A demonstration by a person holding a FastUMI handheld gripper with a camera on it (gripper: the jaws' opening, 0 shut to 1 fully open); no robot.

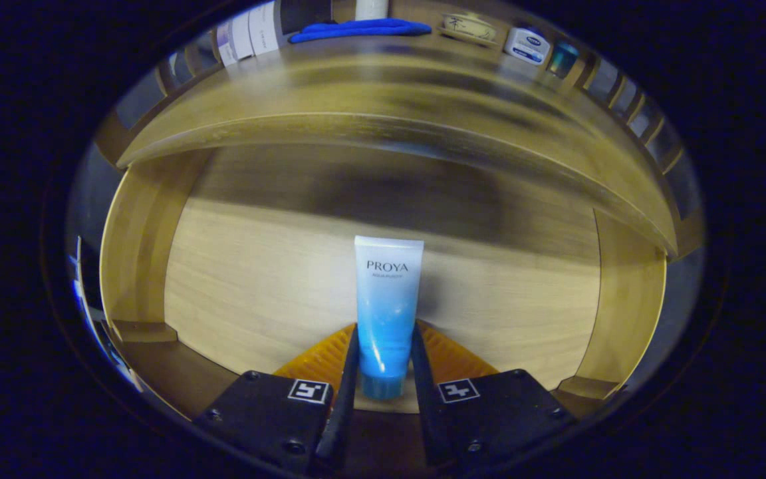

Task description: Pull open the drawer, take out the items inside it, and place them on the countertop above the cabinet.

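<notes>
A white-to-blue squeeze tube [387,306] stands between my two fingers, its blue cap toward me and its flat white end pointing away over the drawer floor. My gripper [385,336] is shut on the tube, both fingers pressing its lower blue part from the sides. The pulled-out wooden drawer [256,279] lies below and around the tube, its pale bottom bare. Above the drawer runs the countertop [383,86] of the cabinet, blurred by motion.
A blue cloth [360,28] lies on the countertop at the back, a white jar [527,44] and a teal bottle [562,58] stand to its right, and a labelled white container [250,33] to its left. Drawer side walls [626,293] rise on both sides.
</notes>
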